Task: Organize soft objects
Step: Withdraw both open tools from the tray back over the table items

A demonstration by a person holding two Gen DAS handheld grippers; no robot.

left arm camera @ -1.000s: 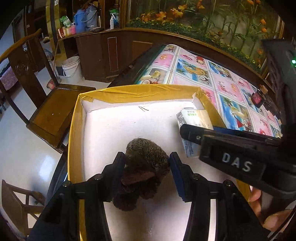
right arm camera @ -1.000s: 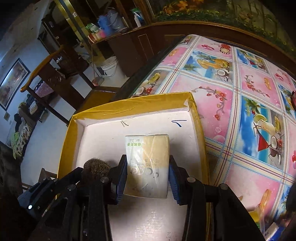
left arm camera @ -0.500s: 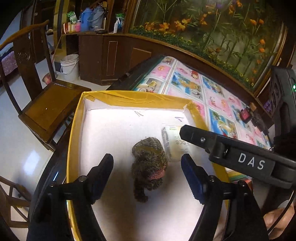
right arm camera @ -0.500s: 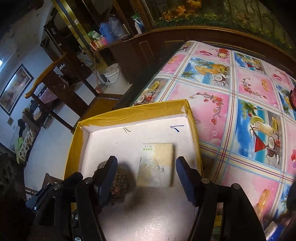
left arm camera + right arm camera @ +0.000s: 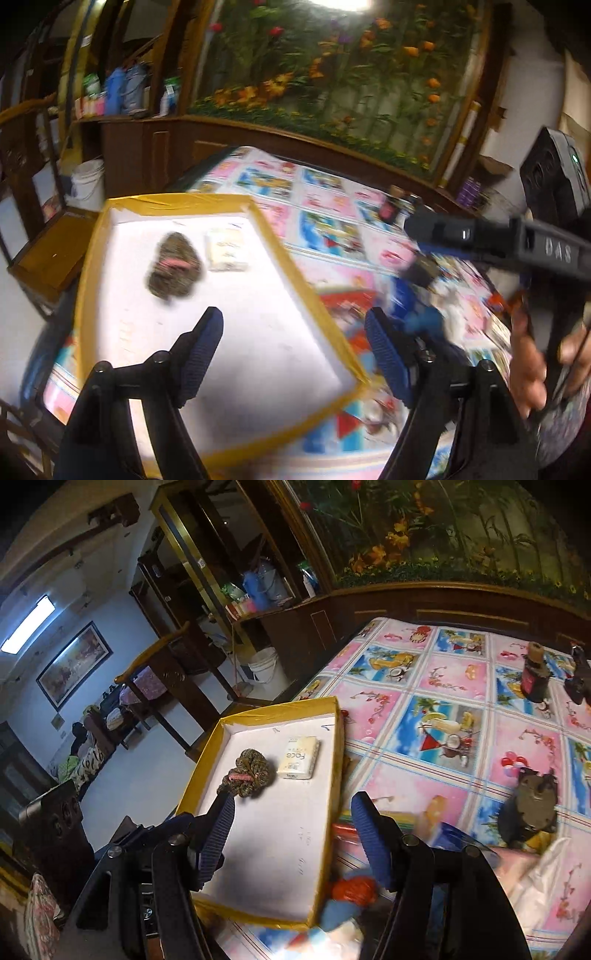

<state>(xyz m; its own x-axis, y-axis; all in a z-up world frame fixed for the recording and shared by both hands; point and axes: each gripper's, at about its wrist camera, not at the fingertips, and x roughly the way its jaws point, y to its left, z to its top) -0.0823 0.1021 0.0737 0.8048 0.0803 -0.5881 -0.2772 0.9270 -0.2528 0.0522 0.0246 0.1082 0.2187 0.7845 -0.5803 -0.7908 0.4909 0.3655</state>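
Both my grippers, left and right, opening, empty. Plush toy, tissue pack ahead in yellow box. Risk: blurred clutter under right jaws, mis-grab.

yellow-rimmed white box; brown-green scrunchie

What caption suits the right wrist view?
Open right hand-held gripper above a yellow box holding a scrunchie and tissue pack.

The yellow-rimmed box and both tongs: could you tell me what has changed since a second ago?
The left tongs let go of the brown plush toy and the right tongs released the tissue pack; both are opening and have pulled back, empty. Toy and pack stay side by side in the box.
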